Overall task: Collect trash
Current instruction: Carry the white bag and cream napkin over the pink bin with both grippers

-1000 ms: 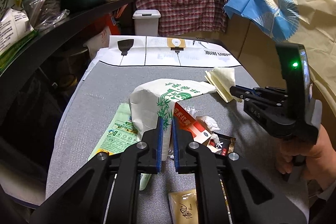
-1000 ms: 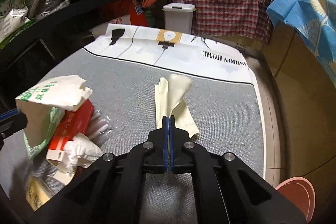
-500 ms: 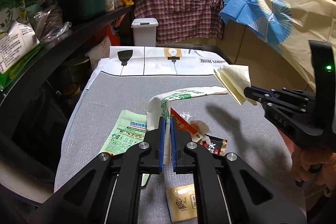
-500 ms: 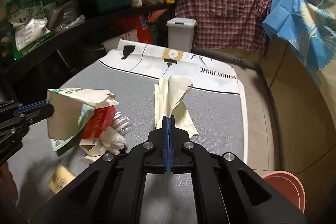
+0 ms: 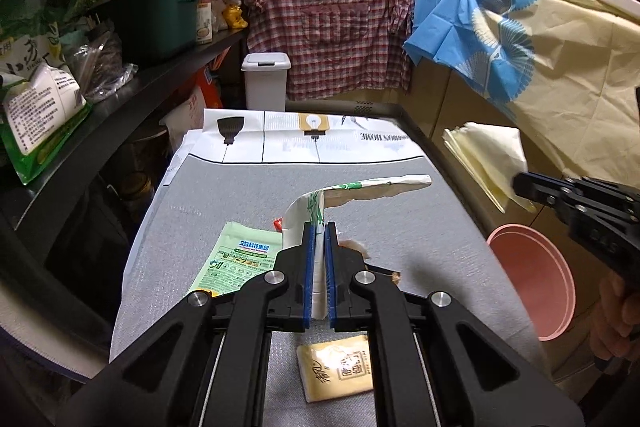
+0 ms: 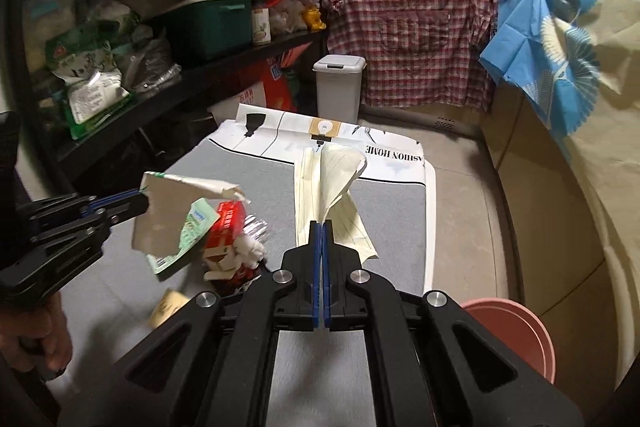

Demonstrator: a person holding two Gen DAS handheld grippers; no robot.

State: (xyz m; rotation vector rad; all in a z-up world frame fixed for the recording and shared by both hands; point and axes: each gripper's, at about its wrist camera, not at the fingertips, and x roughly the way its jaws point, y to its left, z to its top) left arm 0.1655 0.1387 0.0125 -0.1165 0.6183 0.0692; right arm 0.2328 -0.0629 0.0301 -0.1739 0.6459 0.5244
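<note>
Your left gripper [image 5: 319,247] pinches a white paper bag with green print [image 5: 352,189], held clear above the grey mat [image 5: 224,199], while your right gripper [image 6: 321,239] is clamped tight on a folded sheet of pale yellow lined paper [image 6: 336,179], also lifted off the surface. Below on the mat lie a green printed packet [image 5: 236,259], a red box [image 6: 226,223], crumpled white tissue [image 6: 250,249] and a small tan sachet [image 5: 338,367]. A pink bucket [image 6: 516,335] sits at the mat's near right; a white lidded bin [image 5: 266,81] stands at the far end.
</note>
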